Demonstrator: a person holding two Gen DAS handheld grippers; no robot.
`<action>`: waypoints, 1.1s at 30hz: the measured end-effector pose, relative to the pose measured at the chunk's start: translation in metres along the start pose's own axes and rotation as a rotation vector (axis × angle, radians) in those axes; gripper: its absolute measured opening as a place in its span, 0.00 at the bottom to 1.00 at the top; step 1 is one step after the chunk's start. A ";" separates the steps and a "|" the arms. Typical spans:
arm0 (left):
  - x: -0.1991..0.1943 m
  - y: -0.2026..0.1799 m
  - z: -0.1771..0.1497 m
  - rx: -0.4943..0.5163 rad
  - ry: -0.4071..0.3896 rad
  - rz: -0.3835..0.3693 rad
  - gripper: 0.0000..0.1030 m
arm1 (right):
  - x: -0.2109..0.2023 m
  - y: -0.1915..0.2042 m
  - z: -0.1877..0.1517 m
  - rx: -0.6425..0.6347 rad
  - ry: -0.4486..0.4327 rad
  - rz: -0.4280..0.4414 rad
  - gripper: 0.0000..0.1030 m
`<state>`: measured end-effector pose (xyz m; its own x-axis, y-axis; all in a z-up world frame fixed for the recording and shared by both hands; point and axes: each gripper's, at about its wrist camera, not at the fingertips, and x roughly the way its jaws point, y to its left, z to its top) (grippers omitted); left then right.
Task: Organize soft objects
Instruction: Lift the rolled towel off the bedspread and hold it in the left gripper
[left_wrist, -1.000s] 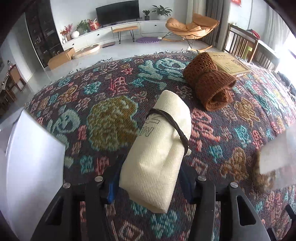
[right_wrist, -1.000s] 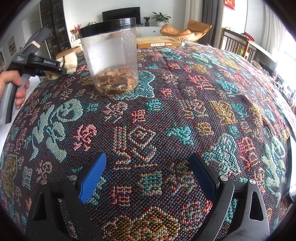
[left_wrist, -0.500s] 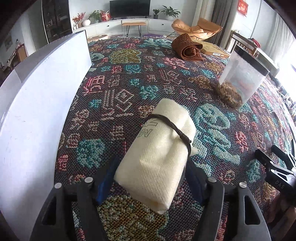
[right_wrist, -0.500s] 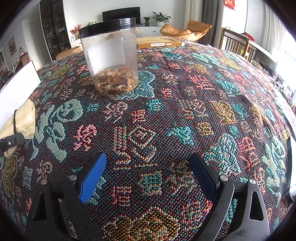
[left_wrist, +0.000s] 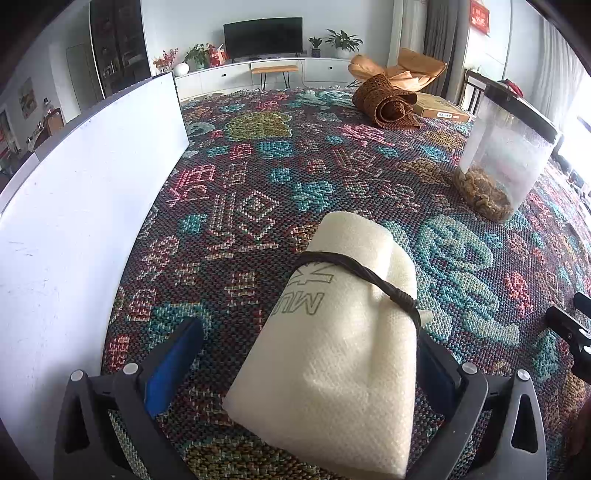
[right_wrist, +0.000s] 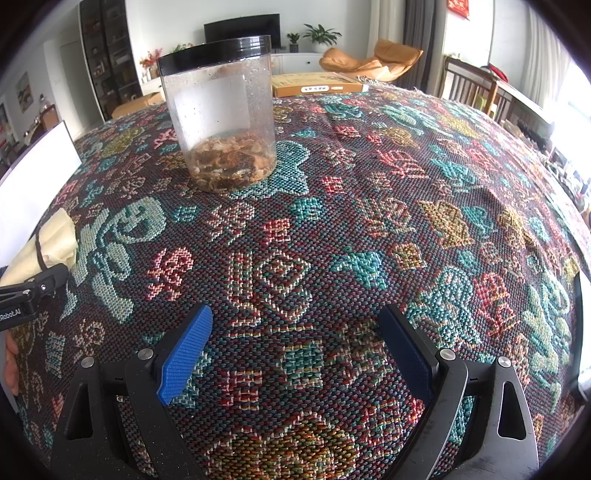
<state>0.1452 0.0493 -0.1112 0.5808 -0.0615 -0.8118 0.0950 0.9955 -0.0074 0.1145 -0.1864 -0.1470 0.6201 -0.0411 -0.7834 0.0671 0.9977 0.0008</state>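
Note:
A cream towel roll (left_wrist: 340, 332), bound by a dark cord, lies on the patterned tablecloth (left_wrist: 280, 177) between the jaws of my left gripper (left_wrist: 306, 332). Those jaws are opening. The left pad stands well clear of the roll, and the right pad is mostly hidden behind it. In the right wrist view the same roll (right_wrist: 51, 240) shows at the far left, beside the left gripper's black finger (right_wrist: 33, 288). A brown woven roll (left_wrist: 384, 103) lies at the far side of the table. My right gripper (right_wrist: 295, 314) hangs open over bare cloth.
A white upright panel (left_wrist: 74, 206) runs along the left, close to the cream roll. A clear jar (right_wrist: 221, 122) with a black lid and brown bits stands mid-table. A flat cardboard box (right_wrist: 317, 85) lies at the far edge. A hand (right_wrist: 9, 362) shows at the left.
The left gripper carried the cream roll from near the brown roll to beside the white panel, then its jaws spread wide off the roll. The right gripper has not moved.

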 end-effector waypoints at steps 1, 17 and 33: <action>0.000 0.000 0.000 0.000 0.000 0.000 1.00 | 0.000 0.000 0.000 0.000 0.000 0.000 0.91; 0.000 0.001 0.000 -0.007 -0.001 0.001 1.00 | 0.000 0.000 0.000 0.000 0.000 0.000 0.91; 0.003 0.014 0.003 -0.092 -0.001 0.061 1.00 | 0.000 0.000 0.000 0.000 0.000 0.000 0.91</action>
<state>0.1503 0.0626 -0.1117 0.5842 -0.0002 -0.8116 -0.0156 0.9998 -0.0114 0.1143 -0.1868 -0.1469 0.6205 -0.0408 -0.7832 0.0669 0.9978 0.0011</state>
